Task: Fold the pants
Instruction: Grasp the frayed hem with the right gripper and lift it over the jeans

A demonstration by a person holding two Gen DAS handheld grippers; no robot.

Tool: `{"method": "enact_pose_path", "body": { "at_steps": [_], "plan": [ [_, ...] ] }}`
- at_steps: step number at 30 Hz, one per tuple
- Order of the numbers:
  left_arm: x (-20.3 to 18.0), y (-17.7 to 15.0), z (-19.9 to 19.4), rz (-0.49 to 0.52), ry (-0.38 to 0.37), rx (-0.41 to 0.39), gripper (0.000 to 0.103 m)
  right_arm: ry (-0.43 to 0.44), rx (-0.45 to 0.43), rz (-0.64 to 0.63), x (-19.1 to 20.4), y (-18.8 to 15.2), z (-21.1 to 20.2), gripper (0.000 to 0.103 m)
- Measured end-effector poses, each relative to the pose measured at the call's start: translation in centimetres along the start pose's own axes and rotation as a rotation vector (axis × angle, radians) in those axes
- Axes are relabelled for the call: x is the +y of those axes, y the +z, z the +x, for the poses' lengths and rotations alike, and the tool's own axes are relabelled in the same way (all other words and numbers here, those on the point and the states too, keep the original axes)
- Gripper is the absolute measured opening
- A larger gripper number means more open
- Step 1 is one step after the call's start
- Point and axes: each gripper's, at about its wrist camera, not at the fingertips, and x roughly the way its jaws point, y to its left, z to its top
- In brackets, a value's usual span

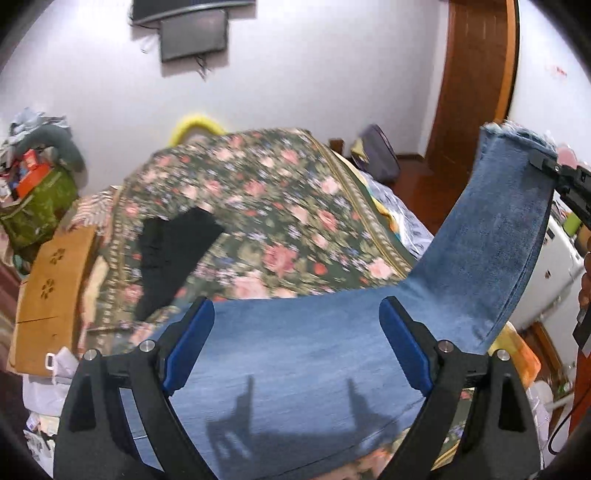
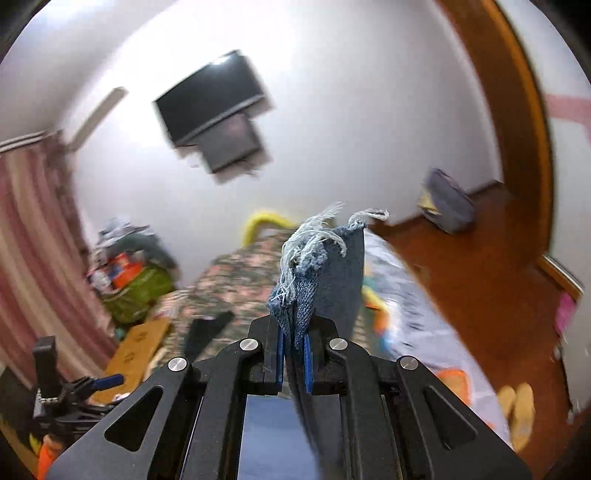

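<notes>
Blue denim pants (image 1: 314,354) lie across the near edge of a bed with a floral cover (image 1: 258,206). One leg rises up to the right, its frayed hem held by my right gripper (image 1: 554,168). In the right wrist view my right gripper (image 2: 293,343) is shut on the frayed hem (image 2: 314,266), lifted above the bed. My left gripper (image 1: 297,332) is open, its blue pads (image 1: 192,339) spread wide just above the flat part of the pants, holding nothing. Its shadow falls on the denim.
A black garment (image 1: 173,254) lies on the floral cover. A cardboard box (image 1: 51,291) and a green bag (image 1: 37,206) stand left of the bed. A wooden door (image 1: 476,85) and wood floor are at the right. Screens (image 1: 192,33) hang on the wall.
</notes>
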Motion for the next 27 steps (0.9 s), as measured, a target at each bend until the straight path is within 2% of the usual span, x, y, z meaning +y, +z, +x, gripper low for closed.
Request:
{"method": "enact_pose_path", "body": {
  "at_steps": [4, 8, 15, 20, 24, 27],
  "plan": [
    [2.7, -1.0, -2.2, -0.024, 0.025, -0.04, 0.095, 0.072, 0.048, -0.076, 4.6, -1.1, 3.1, 0.007],
    [5.6, -2.5, -3.3, -0.06, 0.046, -0.047, 0.096, 0.134, 0.136, -0.12, 8.0, -3.6, 6.9, 0.007],
    [10.0, -5.2, -3.8, -0.134, 0.095, -0.012, 0.096, 0.22, 0.386, -0.191, 13.2, -11.1, 12.4, 0.007],
    [12.3, -6.9, -3.7, -0.185, 0.12, 0.019, 0.096, 0.236, 0.552, -0.263, 15.3, -16.3, 14.9, 0.009],
    [13.1, -7.7, -3.4, -0.208, 0.137, 0.044, 0.096, 0.243, 0.67, -0.275, 15.7, -19.1, 15.7, 0.016],
    [13.1, -7.7, -3.3, -0.213, 0.142, 0.051, 0.096, 0.281, 0.738, -0.292, 15.7, -19.8, 15.4, 0.031]
  ]
}}
